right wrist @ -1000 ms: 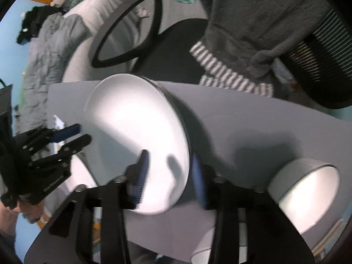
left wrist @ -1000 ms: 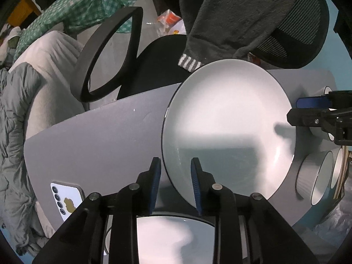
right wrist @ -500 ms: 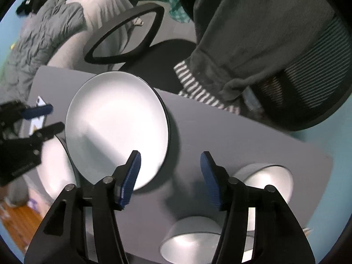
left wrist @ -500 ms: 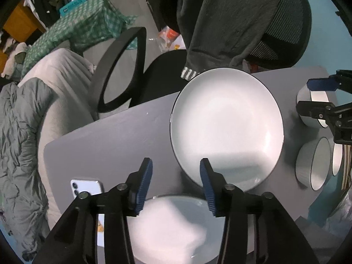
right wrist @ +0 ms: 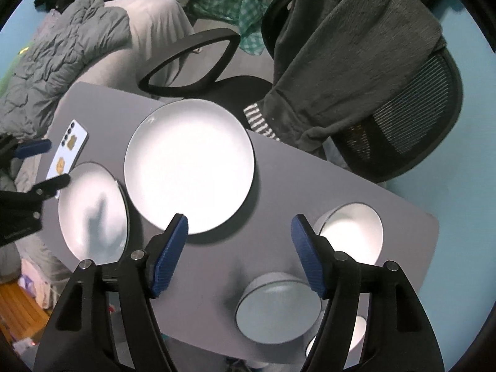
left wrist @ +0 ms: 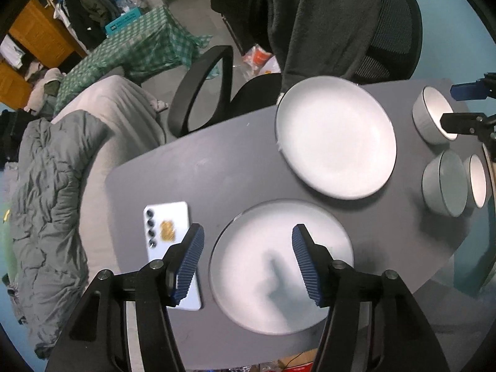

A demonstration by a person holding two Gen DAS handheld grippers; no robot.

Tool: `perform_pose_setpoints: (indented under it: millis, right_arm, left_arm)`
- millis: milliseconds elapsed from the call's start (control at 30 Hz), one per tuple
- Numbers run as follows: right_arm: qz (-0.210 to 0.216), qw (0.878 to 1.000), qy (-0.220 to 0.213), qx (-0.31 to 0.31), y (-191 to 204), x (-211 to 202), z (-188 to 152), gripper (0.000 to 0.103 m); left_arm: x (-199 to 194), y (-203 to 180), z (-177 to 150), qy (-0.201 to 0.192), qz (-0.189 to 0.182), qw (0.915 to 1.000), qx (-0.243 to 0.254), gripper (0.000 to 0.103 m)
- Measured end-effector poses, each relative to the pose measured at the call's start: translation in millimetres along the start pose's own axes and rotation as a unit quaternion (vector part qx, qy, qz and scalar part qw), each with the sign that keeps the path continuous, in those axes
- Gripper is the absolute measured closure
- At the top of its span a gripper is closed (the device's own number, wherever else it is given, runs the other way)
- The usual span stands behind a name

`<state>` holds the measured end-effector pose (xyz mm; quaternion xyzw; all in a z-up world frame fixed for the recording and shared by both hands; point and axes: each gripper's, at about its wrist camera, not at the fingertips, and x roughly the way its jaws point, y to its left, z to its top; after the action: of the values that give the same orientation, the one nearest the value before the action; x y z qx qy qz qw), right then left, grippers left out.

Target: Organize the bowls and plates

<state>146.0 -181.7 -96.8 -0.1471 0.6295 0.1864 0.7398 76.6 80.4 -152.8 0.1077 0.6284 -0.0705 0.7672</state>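
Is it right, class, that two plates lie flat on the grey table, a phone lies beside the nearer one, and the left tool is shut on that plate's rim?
Not quite. The left tool is open and holds nothing, as the left wrist view shows. The rest stands: two plates lie flat on the grey table, with the phone beside the nearer one.

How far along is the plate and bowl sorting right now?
Little looks done: the large plate and small plate lie apart on the table, and three bowls stand separate, unstacked. Nothing is in hand: left gripper and right gripper are both open and empty. Left: stacking the plates and nesting the bowls.
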Motion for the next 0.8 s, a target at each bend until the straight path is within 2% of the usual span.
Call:
perform_pose_setpoints:
  millis: [400, 633, 800]
  right_arm:
    - [0.005, 1.000, -0.002, 0.014, 43.7, -12.5, -31.3, 0.035]
    - [0.014, 1.000, -0.004, 0.025, 63.5, -15.2, -48.5, 0.035]
    - [0.035, 0.999, -0.009, 0.036, 73.8, -11.7, -60.5, 0.034]
  left_arm:
    - [-19.0, 38.7, -54.9, -0.007, -0.005, 0.9988, -0.048, 0.043]
    - [-25.8, 46.6, -72.1, -0.017, -0.006, 0.9977, -0.065, 0.042]
    - [-13.2, 49.0, -77.3, -0.011, -0.012, 0.9973, -0.071, 0.041]
